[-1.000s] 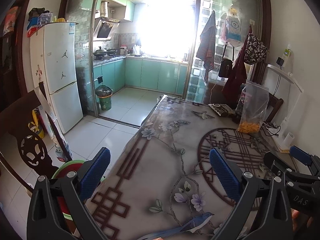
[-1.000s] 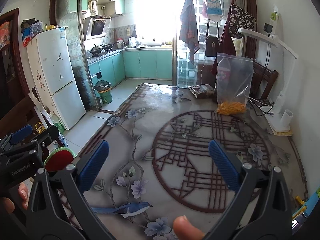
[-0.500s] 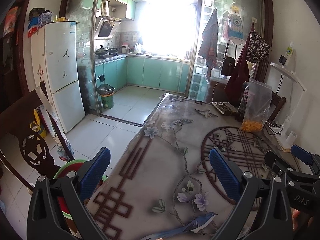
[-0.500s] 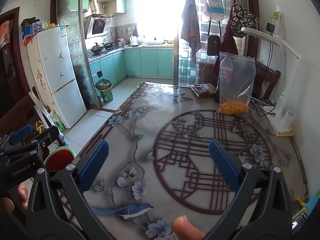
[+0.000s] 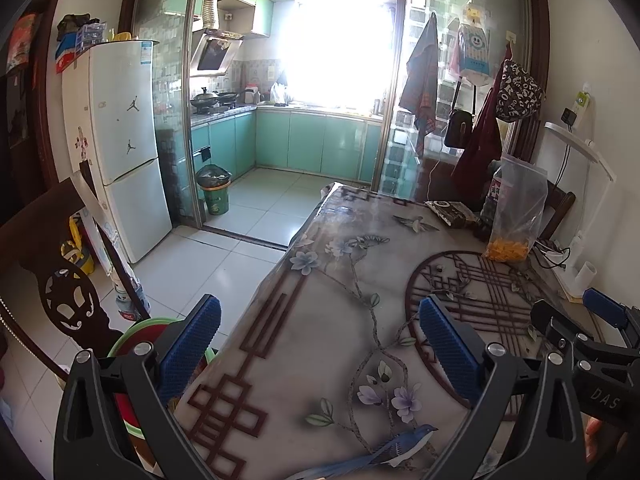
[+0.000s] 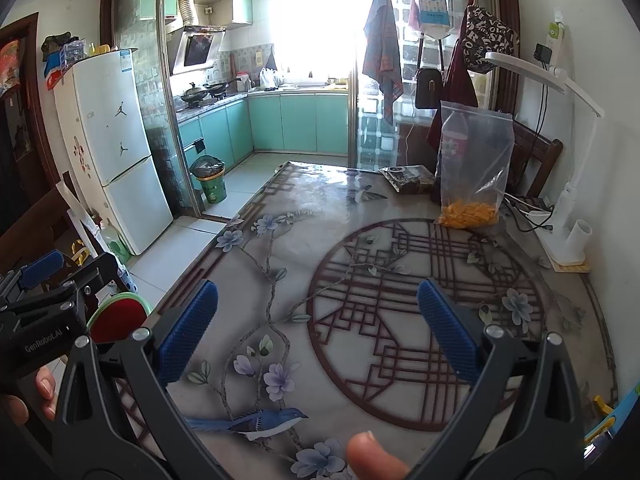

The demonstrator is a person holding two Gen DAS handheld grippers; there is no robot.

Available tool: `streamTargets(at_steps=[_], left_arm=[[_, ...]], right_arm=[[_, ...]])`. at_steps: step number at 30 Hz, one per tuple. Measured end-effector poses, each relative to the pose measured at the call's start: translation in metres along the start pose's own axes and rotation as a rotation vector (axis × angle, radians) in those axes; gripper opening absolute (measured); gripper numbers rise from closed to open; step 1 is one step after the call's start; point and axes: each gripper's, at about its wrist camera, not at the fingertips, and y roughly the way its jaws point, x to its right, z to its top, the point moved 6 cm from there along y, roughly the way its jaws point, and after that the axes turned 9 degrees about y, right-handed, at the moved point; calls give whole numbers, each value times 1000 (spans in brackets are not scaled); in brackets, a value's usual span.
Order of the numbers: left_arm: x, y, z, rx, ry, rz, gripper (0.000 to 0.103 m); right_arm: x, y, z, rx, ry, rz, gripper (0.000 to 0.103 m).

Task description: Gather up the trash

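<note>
Both grippers hover over the near end of the table (image 6: 360,208), side by side. The left gripper (image 5: 316,344) is spread wide with nothing between its fingers, and so is the right gripper (image 6: 316,324). At the far end stand a clear bag (image 6: 474,168) of orange bits and, beside it, a dark packet (image 6: 408,178). The bin (image 6: 210,180) sits off on the kitchen floor, well apart from the table.

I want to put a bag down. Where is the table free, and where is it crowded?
The table is bare from its near edge to the far left corner, beneath both open claws. Crowded spots: the far right corner, with the clear bag of orange pieces and dark packet, and the right edge, with the lamp base and cables.
</note>
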Motion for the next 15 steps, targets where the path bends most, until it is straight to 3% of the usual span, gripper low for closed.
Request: streamTargets(at_steps=[15], left_arm=[[0, 3, -1, -6, 2, -8, 95]], right_arm=[[0, 2, -1, -6, 2, -1, 98]])
